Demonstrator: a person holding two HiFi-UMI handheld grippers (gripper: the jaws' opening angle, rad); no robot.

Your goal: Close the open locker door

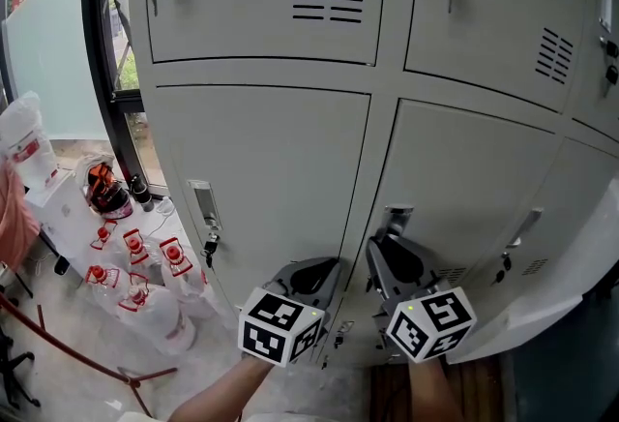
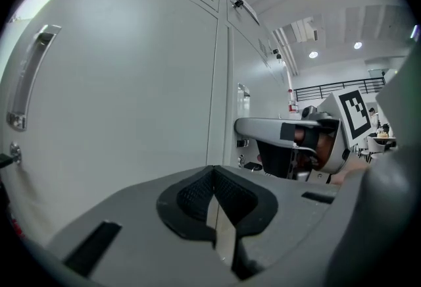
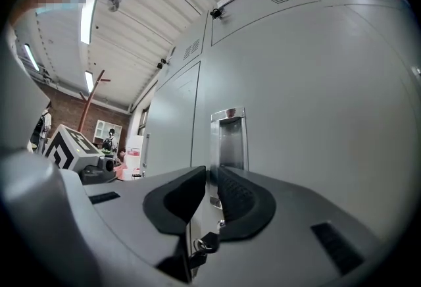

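One pale grey locker door

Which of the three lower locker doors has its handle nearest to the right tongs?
The middle lower door: its handle lies right beside the right tongs.

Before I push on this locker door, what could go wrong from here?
1. The keys hang just below the recessed handle, in line with the right hand-held gripper; they could snag or get pinched.
2. The left hand-held gripper sits close beside it; the two might bump.
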